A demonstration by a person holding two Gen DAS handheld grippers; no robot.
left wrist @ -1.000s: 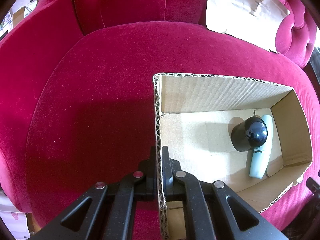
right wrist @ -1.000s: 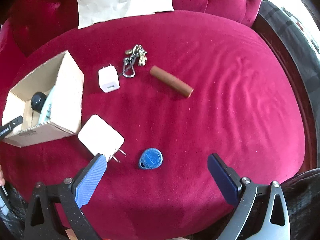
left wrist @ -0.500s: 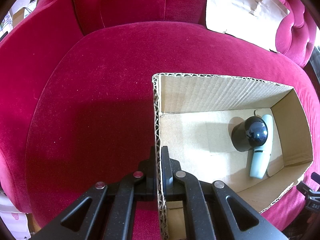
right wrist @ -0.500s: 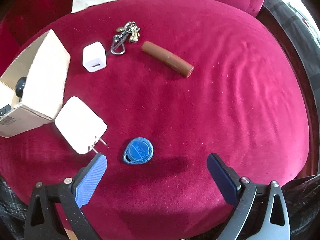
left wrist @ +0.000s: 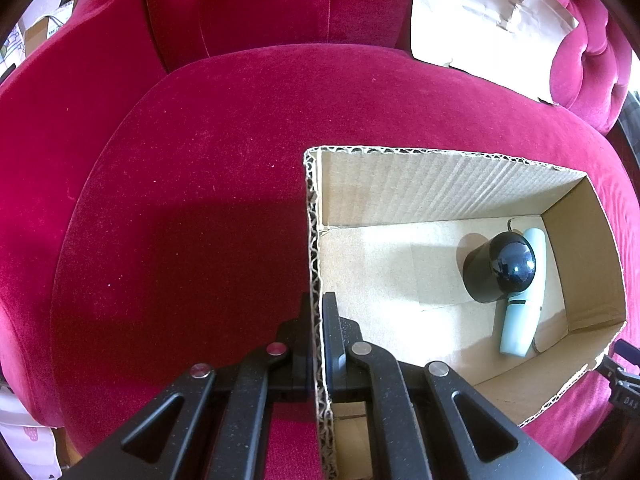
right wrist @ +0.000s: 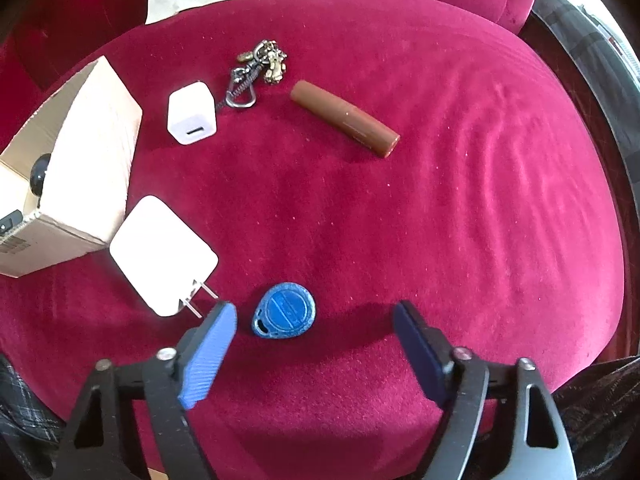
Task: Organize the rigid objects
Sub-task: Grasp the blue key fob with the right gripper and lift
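Left wrist view, sofa seat (left wrist: 180, 220): red velvet cushion, the bed for everything I am sorting.
Cardboard box (left wrist: 448, 188): it stands open on the seat as my collecting bin; a black domed object (left wrist: 500, 272) and a pale tube (left wrist: 524, 312) already lie in its far corner, touching each other.
Left gripper (left wrist: 316, 332): my jaws are clenched on the box's near wall, one finger inside and one outside, I judge to keep the light box from sliding on the velvet.
Large white charger (right wrist: 160, 256): it lies just beside the box, prongs pointing toward my right fingers.
Brown cylinder (right wrist: 344, 118): it rests on its side, well apart from the rest.
Small white charger (right wrist: 192, 118): near the box, next to a keychain (right wrist: 256, 76).
Right gripper (right wrist: 314, 328): my jaws have just been closing yet remain apart, gripping nothing.
Blue key fob (right wrist: 285, 310): flat on the velvet between my right fingertips, nearer the left one; it looks like my next pick, and the prongs close by could snag.
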